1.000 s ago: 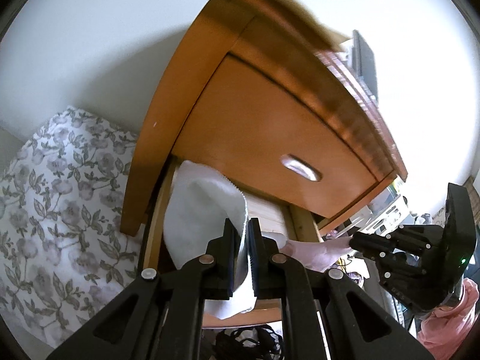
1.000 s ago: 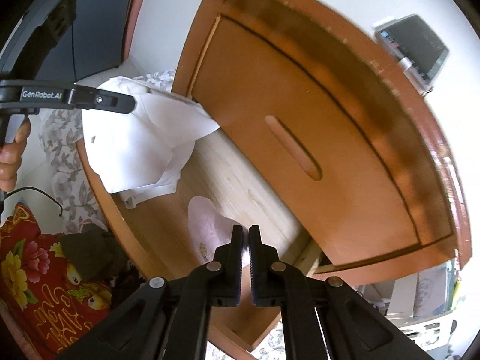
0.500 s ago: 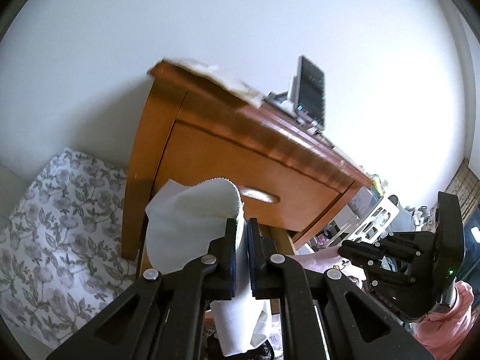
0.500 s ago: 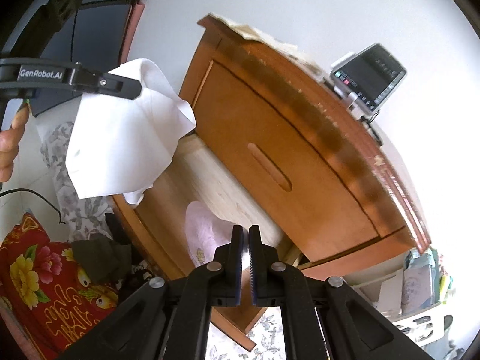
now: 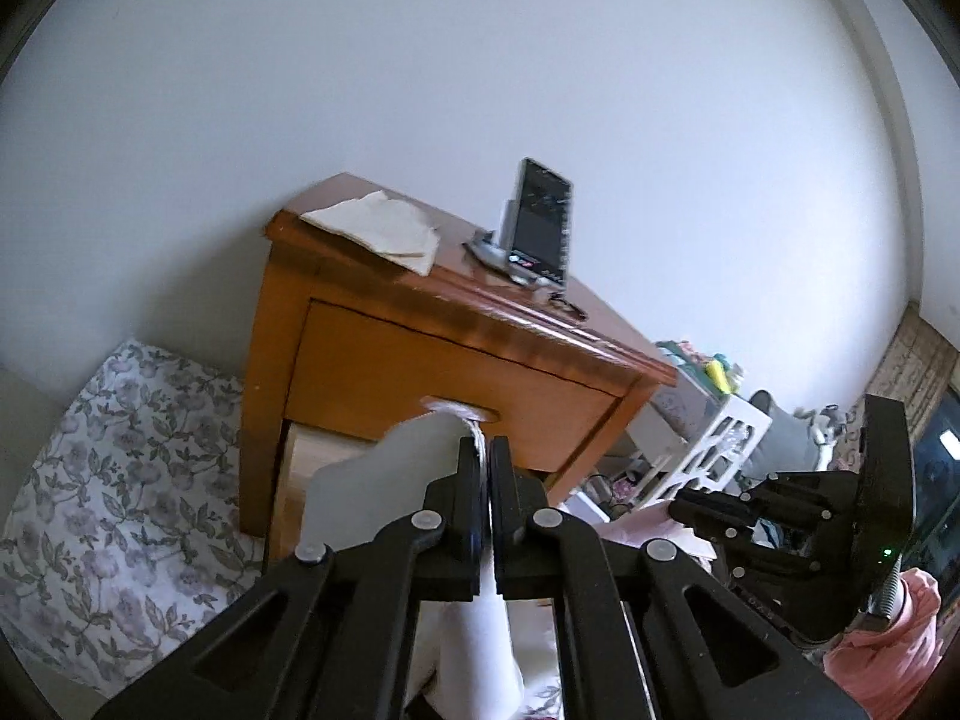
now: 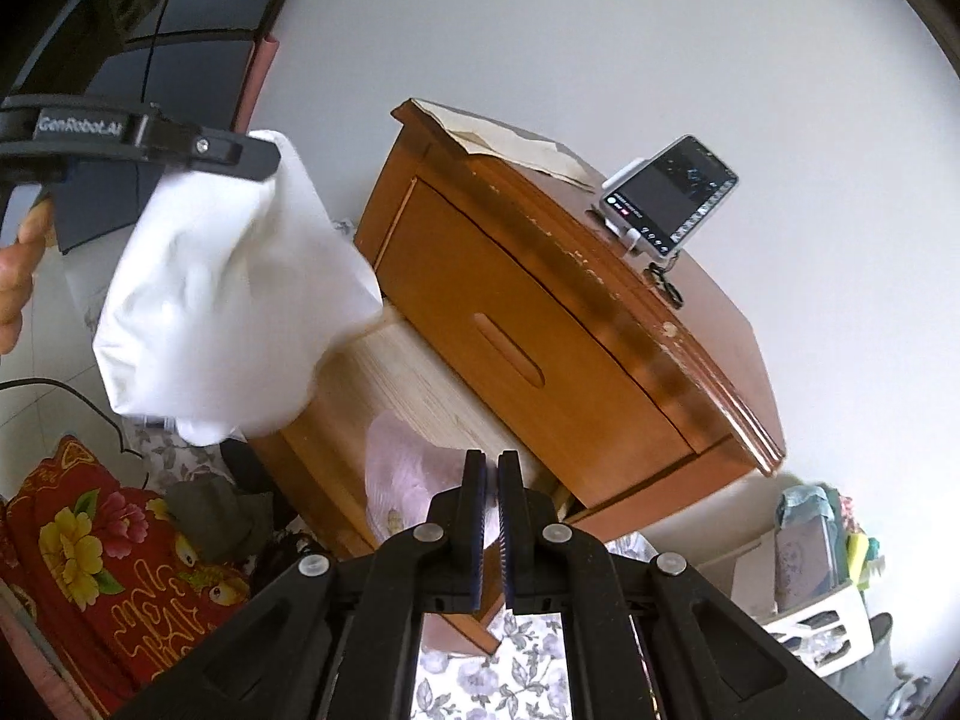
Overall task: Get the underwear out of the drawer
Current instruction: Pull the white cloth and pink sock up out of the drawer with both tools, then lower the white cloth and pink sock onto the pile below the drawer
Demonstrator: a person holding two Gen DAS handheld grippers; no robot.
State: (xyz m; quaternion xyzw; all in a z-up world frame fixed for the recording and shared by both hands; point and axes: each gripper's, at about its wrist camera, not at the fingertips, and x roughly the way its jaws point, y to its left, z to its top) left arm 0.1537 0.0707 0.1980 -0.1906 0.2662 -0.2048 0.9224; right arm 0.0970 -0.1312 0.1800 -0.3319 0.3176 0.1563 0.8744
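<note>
Since a second ago both garments have been lifted up and away from the open lower drawer (image 6: 384, 384): the nightstand (image 5: 456, 360), which then filled each view, is now seen smaller and lower in frame. The white underwear (image 6: 222, 300) is pinched in the left gripper (image 5: 485, 456), whose fingers are pressed together on a fold of it; in the right wrist view it is seen hanging at centre left, clear of the drawer rim. The pink underwear (image 6: 408, 480) is nipped between the closed fingers of the right gripper (image 6: 491, 468) at lower centre, and most of it appears to be raised above the drawer's pale wooden floor. Removal is therefore judged to be nearly or wholly done for both pieces.

Whether the pink cloth's lower edge is fully free of the drawer cannot be told, since it is covered by the gripper body. The drawer's interior is largely hidden behind the white cloth and the fingers, so any garment left inside cannot be made out. In the left wrist view only a pale strip of the pink piece (image 5: 642, 525) is shown at lower right, beside the other gripper
</note>
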